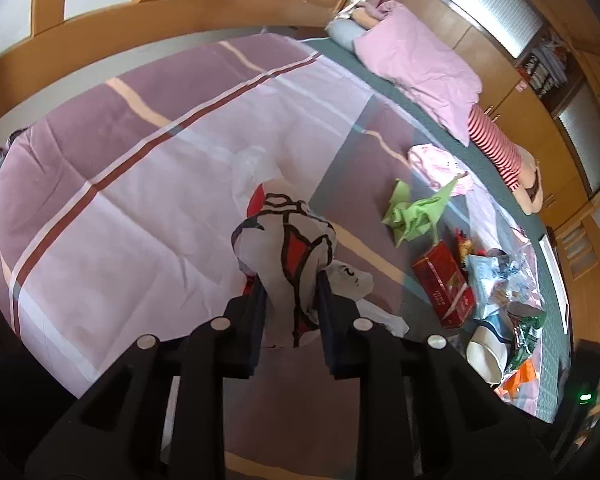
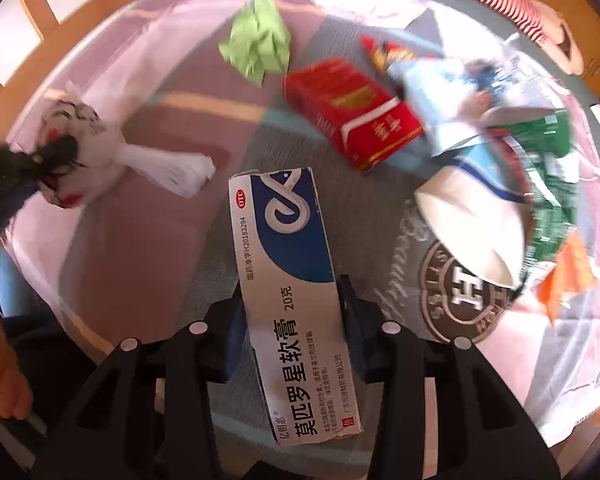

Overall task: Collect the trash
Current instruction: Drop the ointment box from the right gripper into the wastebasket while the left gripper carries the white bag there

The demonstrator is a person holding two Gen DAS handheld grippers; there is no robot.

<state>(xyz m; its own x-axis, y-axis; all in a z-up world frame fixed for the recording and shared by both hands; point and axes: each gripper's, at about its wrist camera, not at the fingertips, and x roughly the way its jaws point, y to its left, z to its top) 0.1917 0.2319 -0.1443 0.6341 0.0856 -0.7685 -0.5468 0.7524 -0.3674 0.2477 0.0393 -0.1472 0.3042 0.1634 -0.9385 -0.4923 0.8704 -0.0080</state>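
Bed surface: purple striped quilt (image 1: 140, 184) over a green sheet (image 1: 396, 76), wooden wall panels (image 1: 500, 92) behind. Left gripper (image 1: 290, 296) clamped on a white plastic bag (image 1: 288, 248) (red and black print). Right gripper (image 2: 292, 312) clamped on a blue-white ointment box (image 2: 288, 280). Ahead of it lie the red box (image 2: 352, 112) and crumpled green paper (image 2: 260, 48); to its right, mixed wrappers (image 2: 540, 152).

On the blue-and-white box (image 2: 296, 300) are printed "OTC" in a red oval, "莫匹罗星软膏", "20克" and, along one edge, "国药准字H20183294" (the smaller lines cannot be made out). A round emblem (image 2: 466, 300) on the bedcover bears a large "H". The gold lettering on the red box (image 2: 356, 116) is too blurred to be read.
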